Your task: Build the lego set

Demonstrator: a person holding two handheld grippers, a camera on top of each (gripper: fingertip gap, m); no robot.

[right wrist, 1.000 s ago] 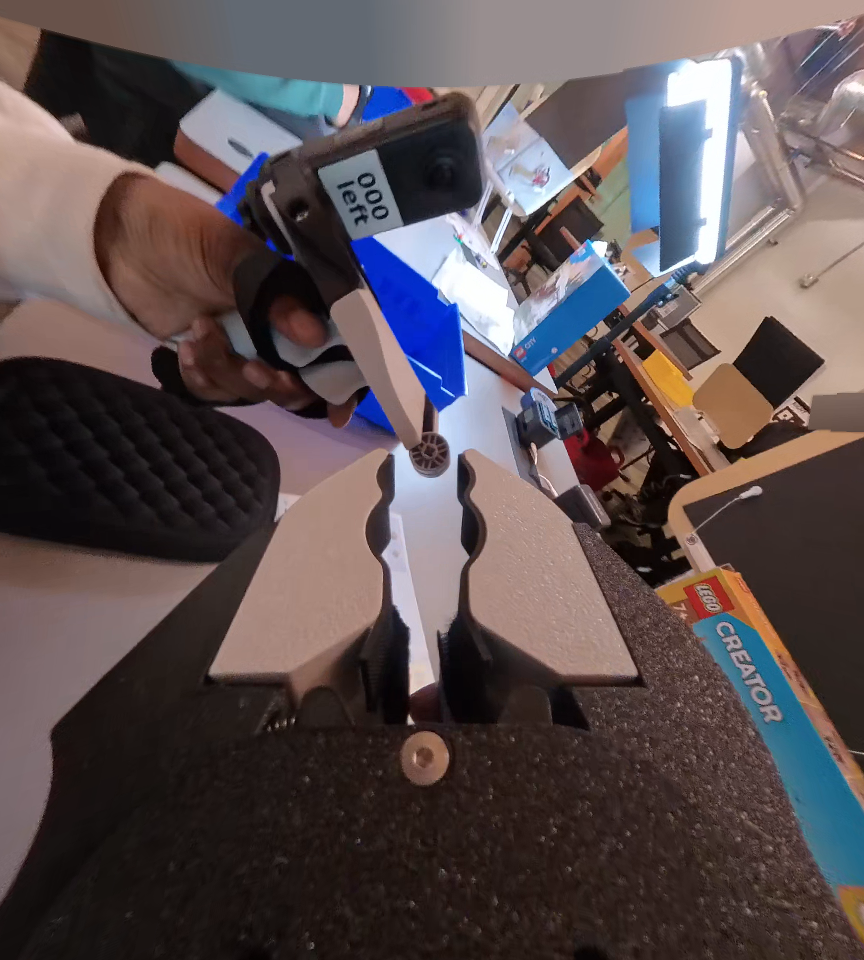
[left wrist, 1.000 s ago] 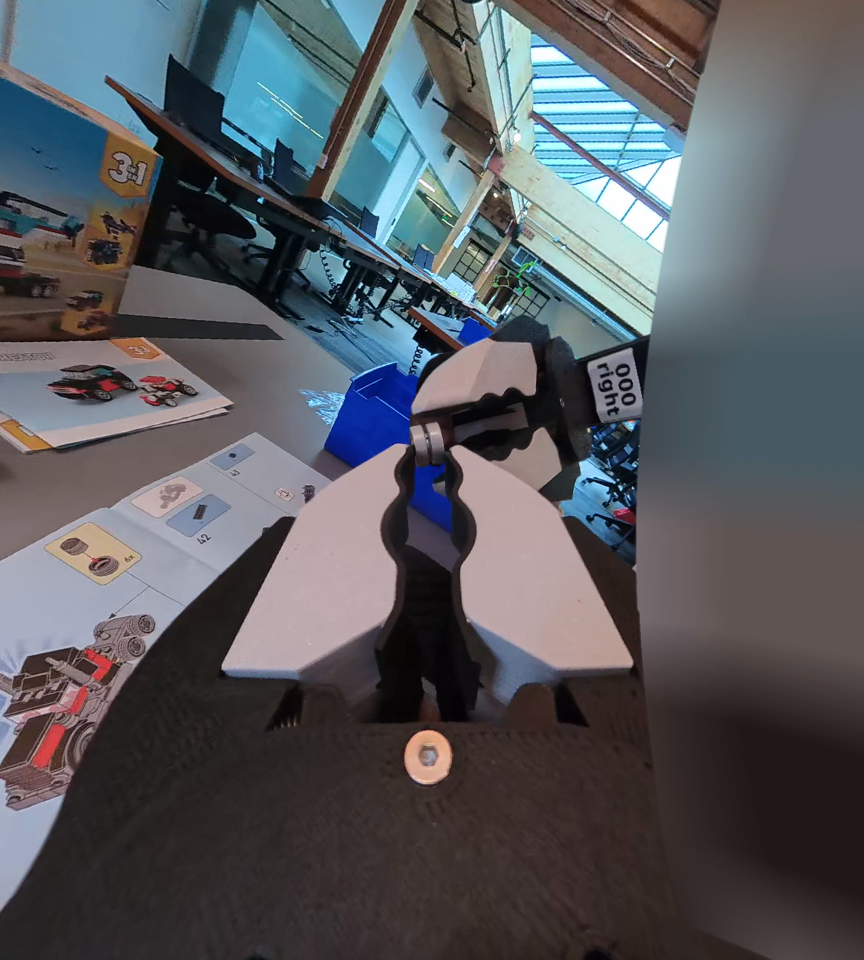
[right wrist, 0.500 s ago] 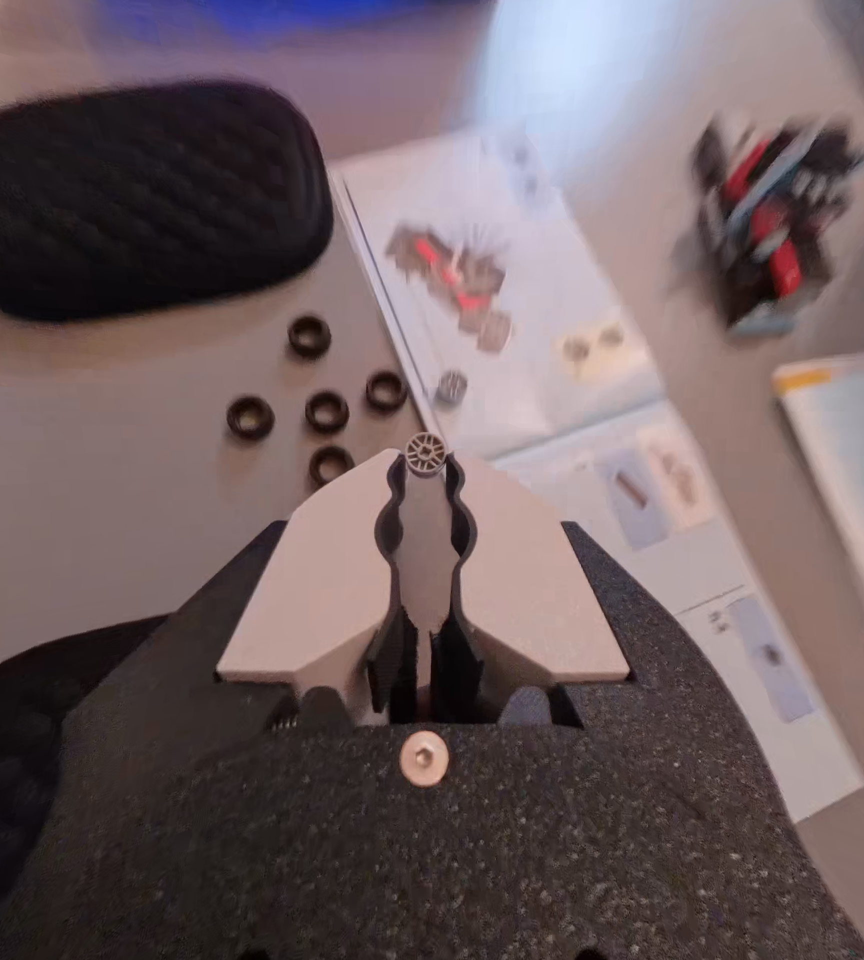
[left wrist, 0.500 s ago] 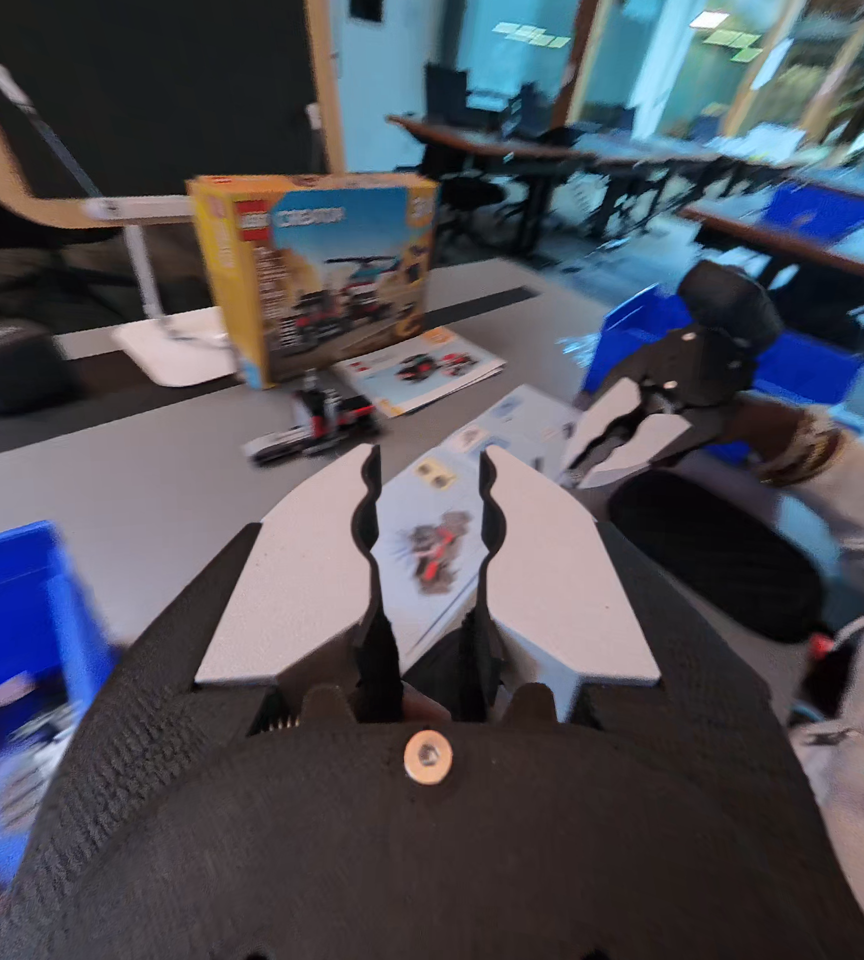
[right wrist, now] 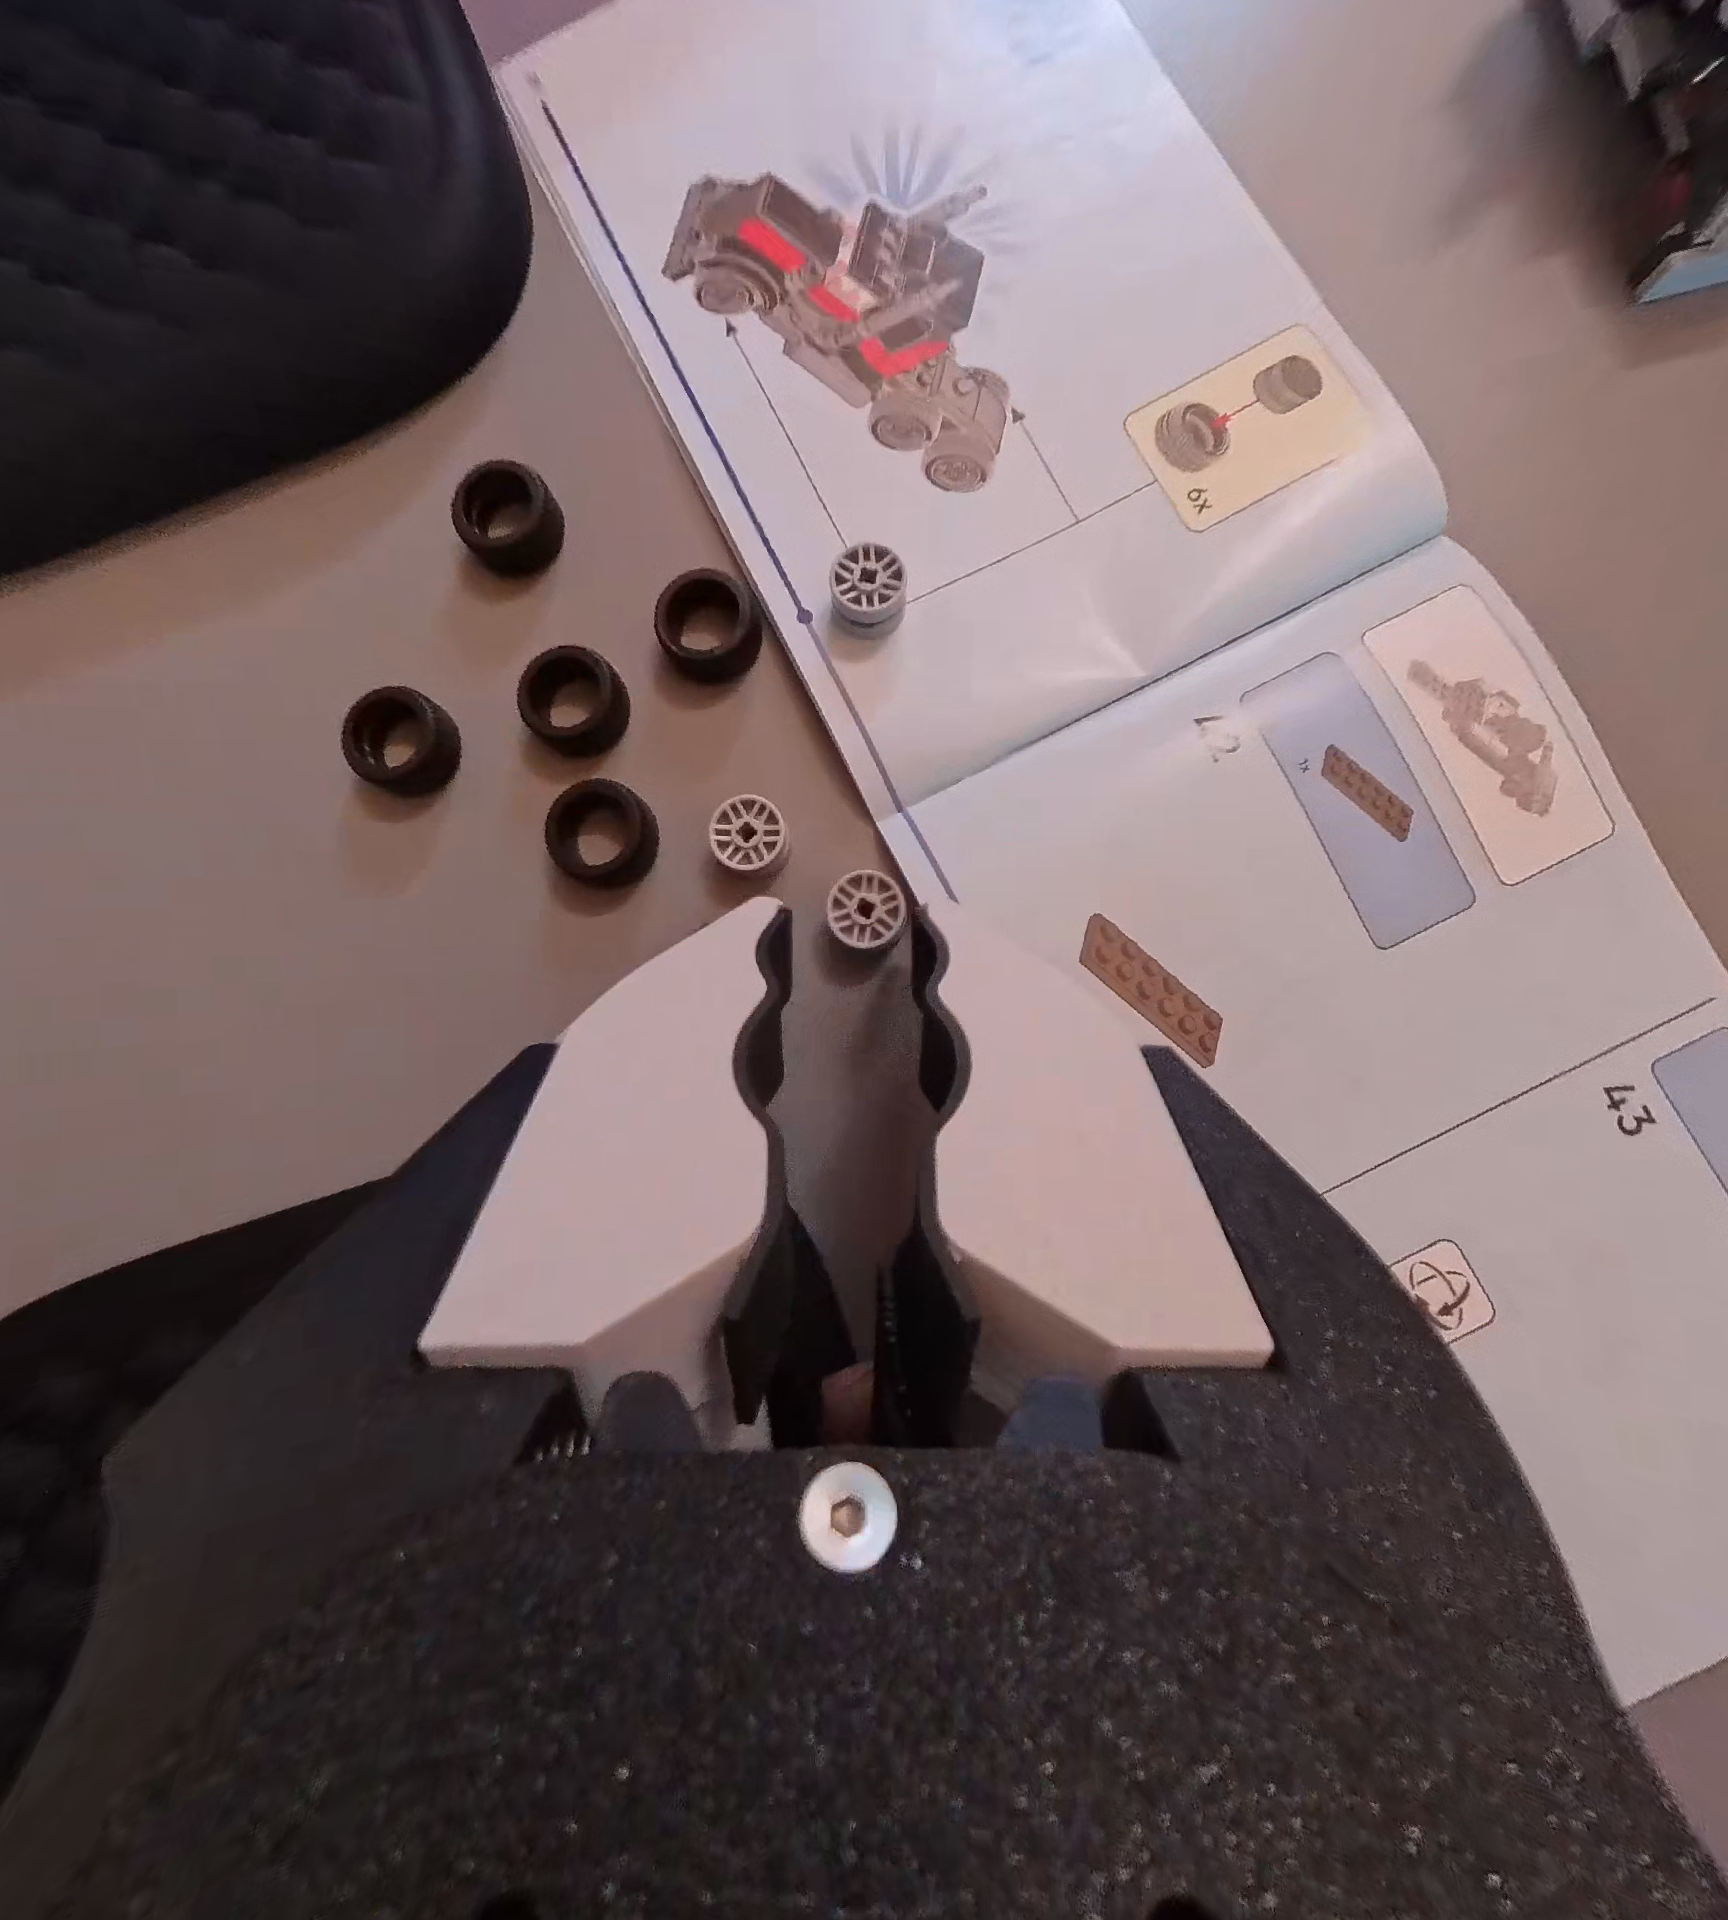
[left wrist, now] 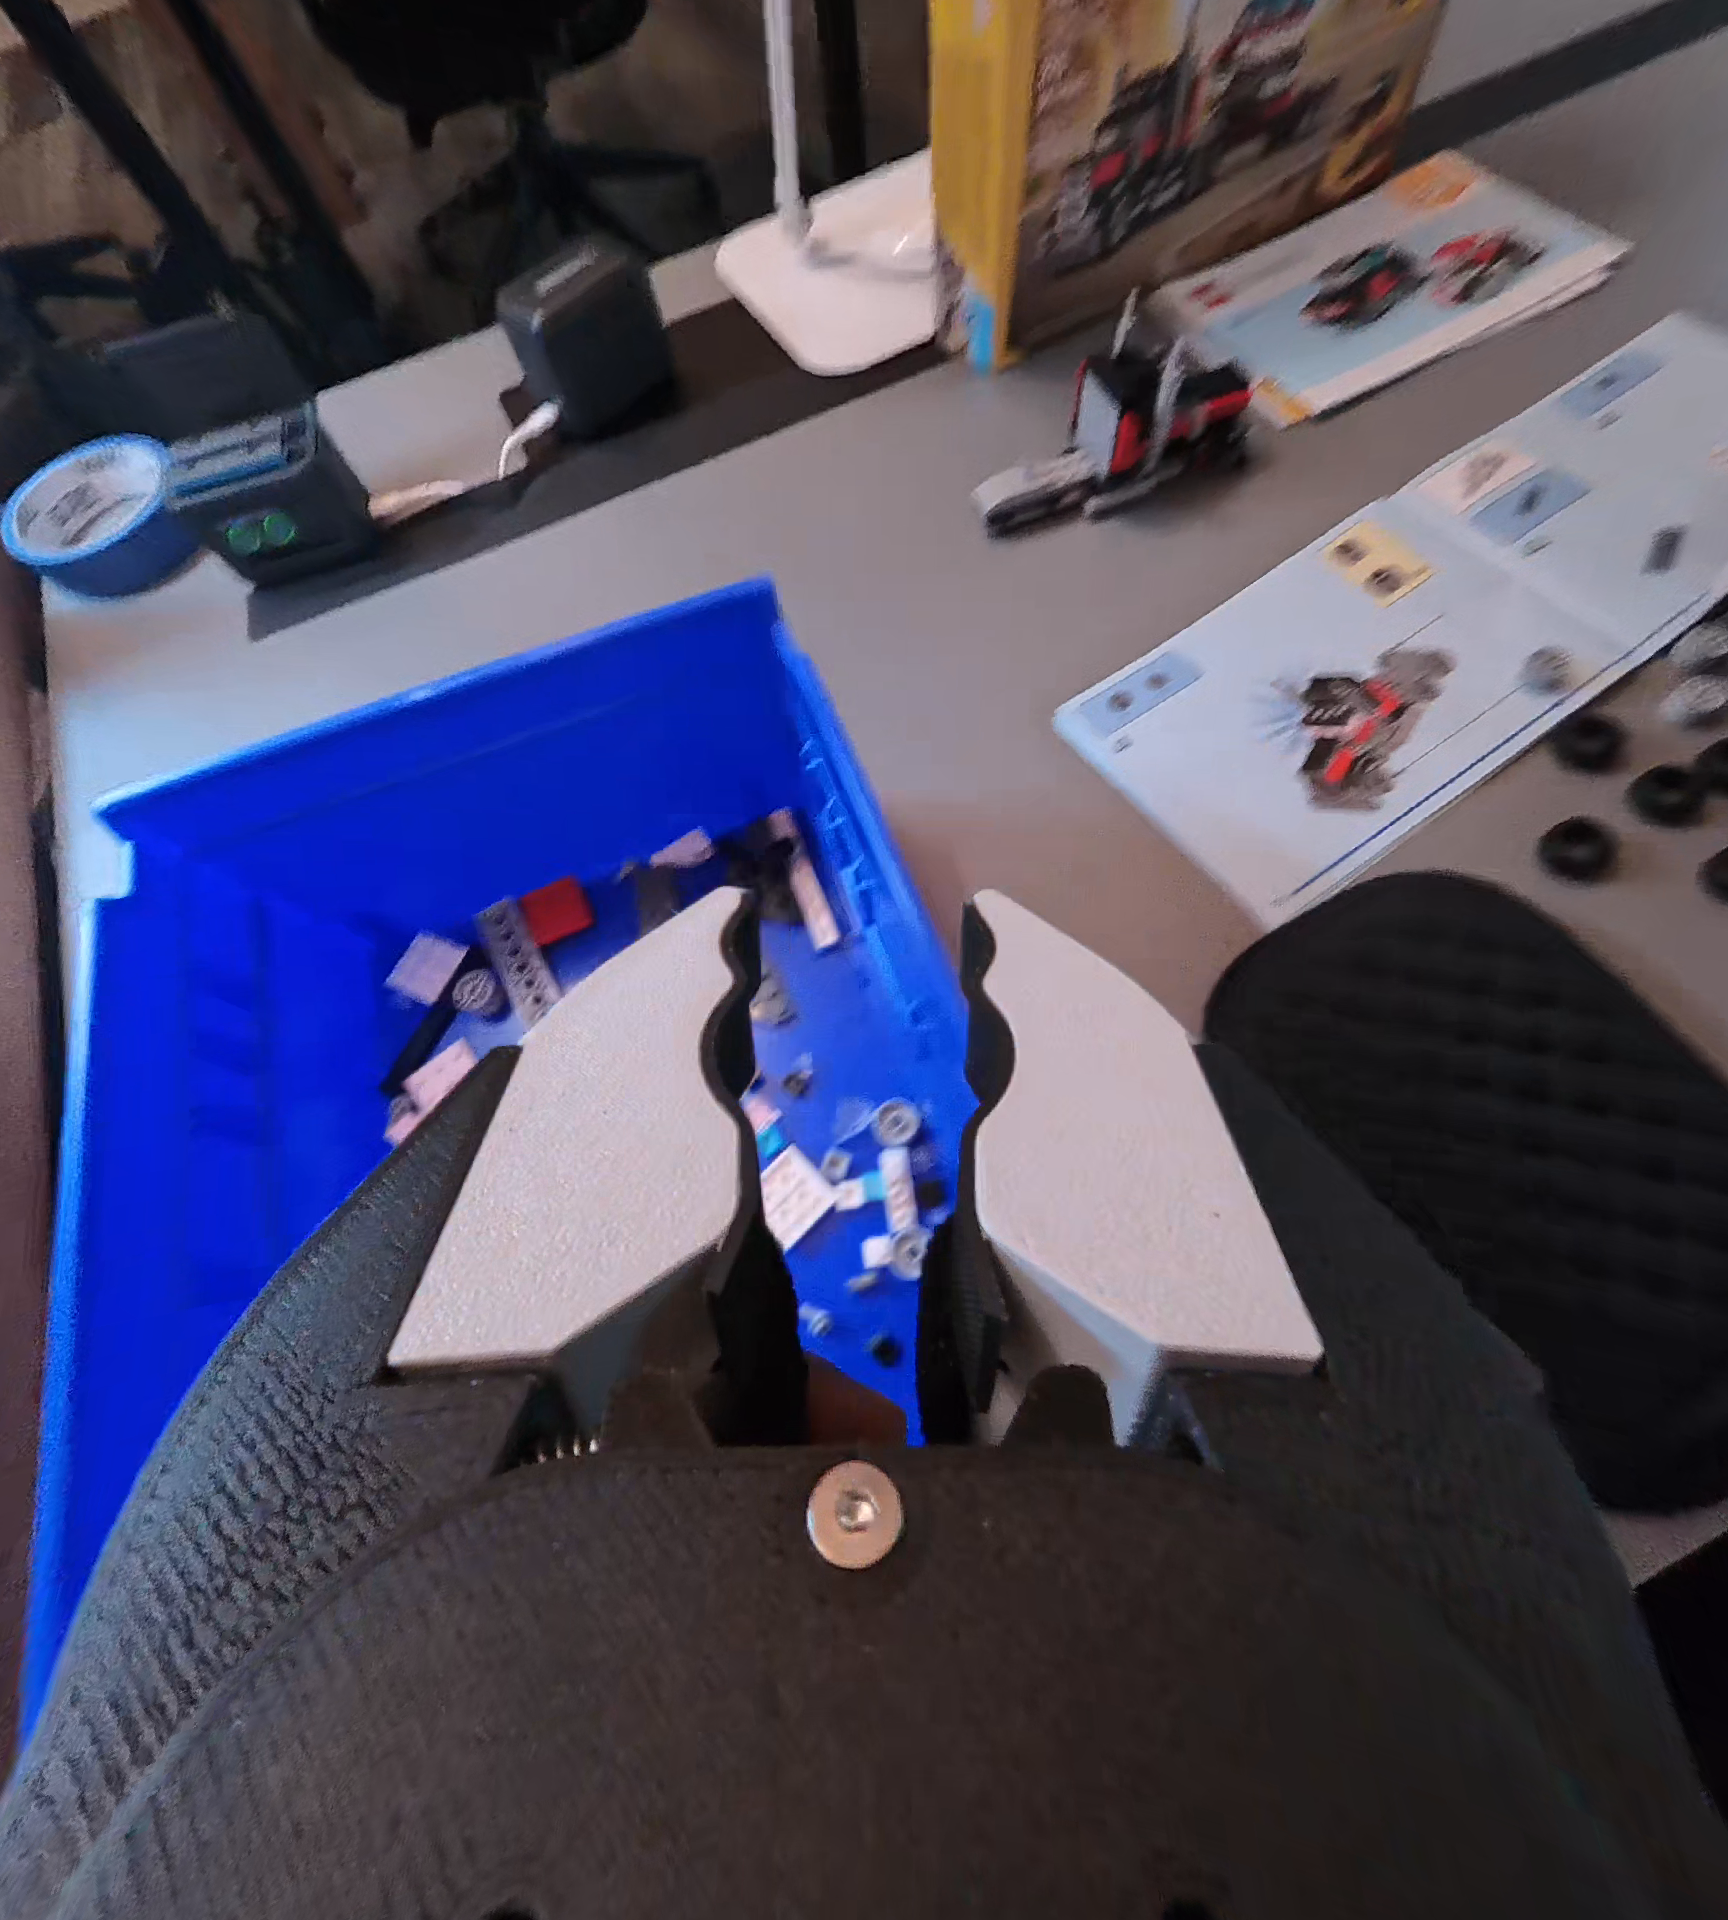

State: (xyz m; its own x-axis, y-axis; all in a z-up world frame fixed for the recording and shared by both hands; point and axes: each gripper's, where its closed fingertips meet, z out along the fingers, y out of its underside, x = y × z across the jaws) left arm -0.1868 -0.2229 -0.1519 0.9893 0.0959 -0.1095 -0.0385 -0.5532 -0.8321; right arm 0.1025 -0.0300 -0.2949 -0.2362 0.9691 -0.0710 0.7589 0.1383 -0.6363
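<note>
grey table below: right tongs (right wrist: pixel 855 914) parted around a grey wheel hub (right wrist: pixel 866 908); left tongs (left wrist: pixel 860 909) wide, empty over blue bin (left wrist: pixel 444 727).

Five black tyres (right wrist: pixel 574 699) and three light grey spoked wheel hubs (right wrist: pixel 866 909) lie on the grey table (right wrist: pixel 164 935). The instruction booklet (right wrist: pixel 1099 260) is pale blue, the bin (left wrist: pixel 486 748) bright blue, the pad (right wrist: pixel 164 208) black and quilted.

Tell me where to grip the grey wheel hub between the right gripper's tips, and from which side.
Grip the grey wheel hub across its round rim, from above. It seems to lie flat, spoked face up, between the open right gripper tips.
</note>
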